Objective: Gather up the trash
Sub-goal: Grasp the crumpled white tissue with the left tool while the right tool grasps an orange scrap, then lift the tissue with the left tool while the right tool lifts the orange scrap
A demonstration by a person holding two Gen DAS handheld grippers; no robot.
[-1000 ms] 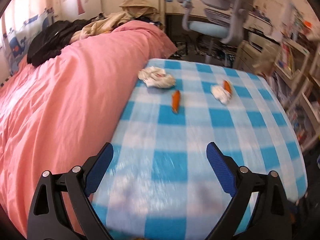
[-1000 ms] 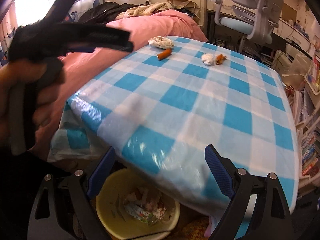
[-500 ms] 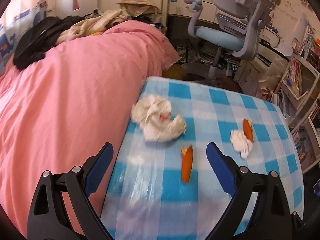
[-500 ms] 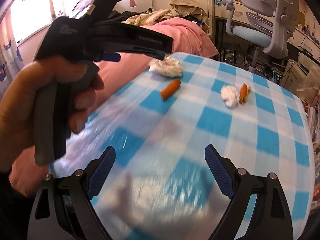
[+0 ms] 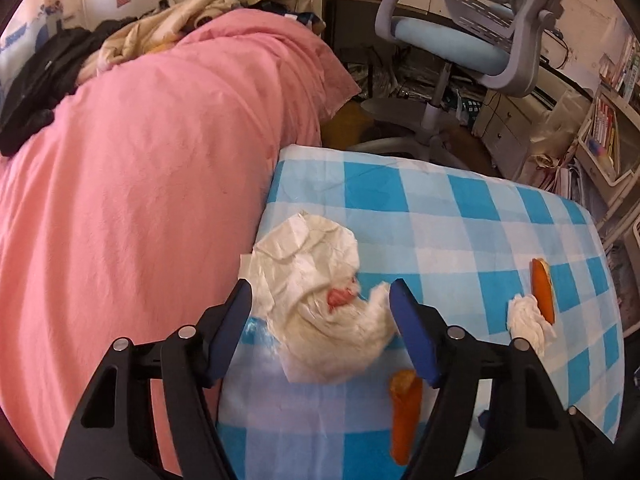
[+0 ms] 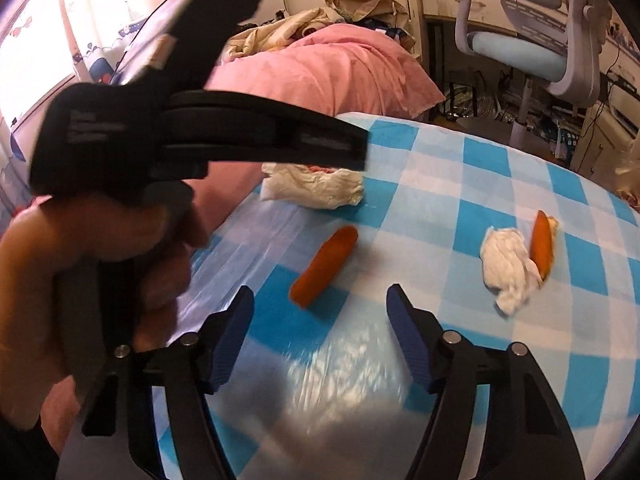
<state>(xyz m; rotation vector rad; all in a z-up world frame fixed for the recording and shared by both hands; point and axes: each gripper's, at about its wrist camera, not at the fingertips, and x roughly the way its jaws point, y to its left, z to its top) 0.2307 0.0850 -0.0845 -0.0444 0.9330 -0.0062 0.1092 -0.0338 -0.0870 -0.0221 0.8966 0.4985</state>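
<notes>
1. The left gripper (image 5: 320, 300) is seen with its jaws parted and just closing in; the large crumpled tissue (image 5: 320, 316) lies between the blue pads, though whether the pads already press on it cannot be told.
2. The right gripper (image 6: 320, 308) is seen with jaws apart, also just narrowing, with nothing between them; only tablecloth lies below.
3. Two crumpled tissues are counted: the large one at the table's edge beside the bed, with a reddish stain, and a small tissue (image 6: 510, 268) further right.
4. Two orange sausage-like pieces are counted: one (image 6: 326, 266) near the middle of the table, just ahead of the right gripper, and another (image 6: 542, 242) touching the small tissue.
5. One hand (image 6: 80, 280) is seen in the right wrist view, wrapped around the left gripper's handle.
6. The surface is a table (image 5: 460, 216) covered by a blue-and-white checked cloth.
7. A pink duvet (image 5: 140, 160) is pressed against the table's left edge, with clothes heaped at its far end.
8. One grey-and-blue office chair (image 5: 472, 40) stands beyond the table, and shelves of books are seen at right.
</notes>
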